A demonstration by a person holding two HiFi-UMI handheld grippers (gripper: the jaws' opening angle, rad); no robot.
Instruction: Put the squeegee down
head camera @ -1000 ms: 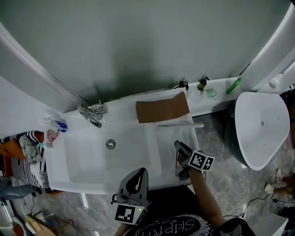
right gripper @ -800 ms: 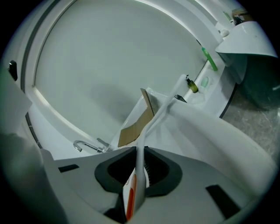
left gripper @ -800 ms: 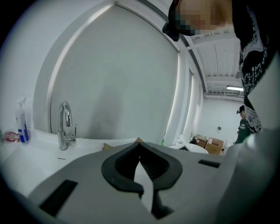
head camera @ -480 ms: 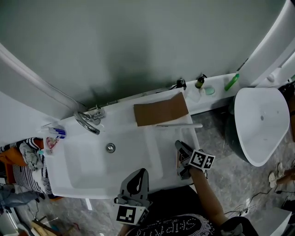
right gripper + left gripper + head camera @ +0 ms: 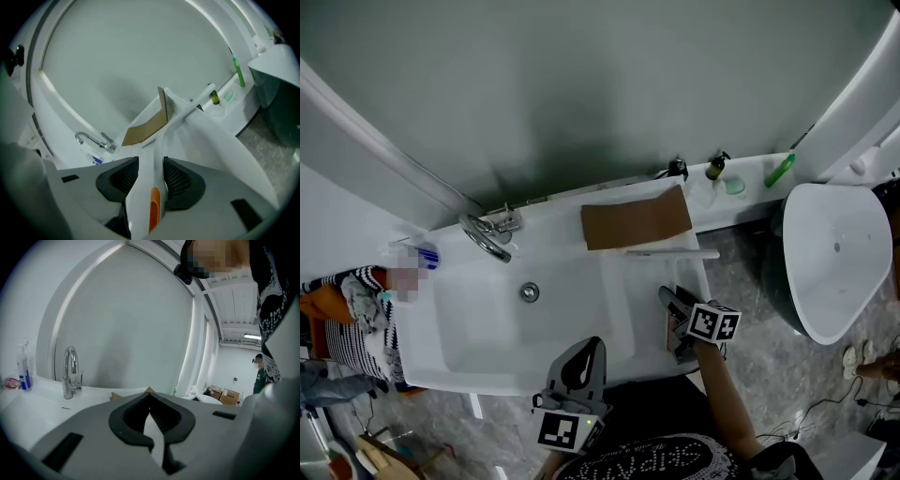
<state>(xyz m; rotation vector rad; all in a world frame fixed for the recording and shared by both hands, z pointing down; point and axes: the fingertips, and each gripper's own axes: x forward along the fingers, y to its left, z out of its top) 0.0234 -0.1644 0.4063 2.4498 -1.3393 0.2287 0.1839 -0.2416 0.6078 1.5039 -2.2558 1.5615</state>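
Squeegee [image 5: 672,253] is lying on the flat right end of the white tabletop [image 5: 642,305]. Its blade sits just in front of the cardboard [image 5: 636,223] and its handle points back at me. My right hand-held gripper [image 5: 151,161] has just been opening its jaws. They're spread now, with the handle sitting loose between them. The faucet [image 5: 487,234] is well off to the left. My left hand-held gripper [image 5: 150,397] hangs at the near edge, jaws closed together on nothing.

Legible text: none | person's dark garment [image 5: 664,458]: white lettering, too distorted to read | spray bottle [image 5: 22,367]: label unreadable
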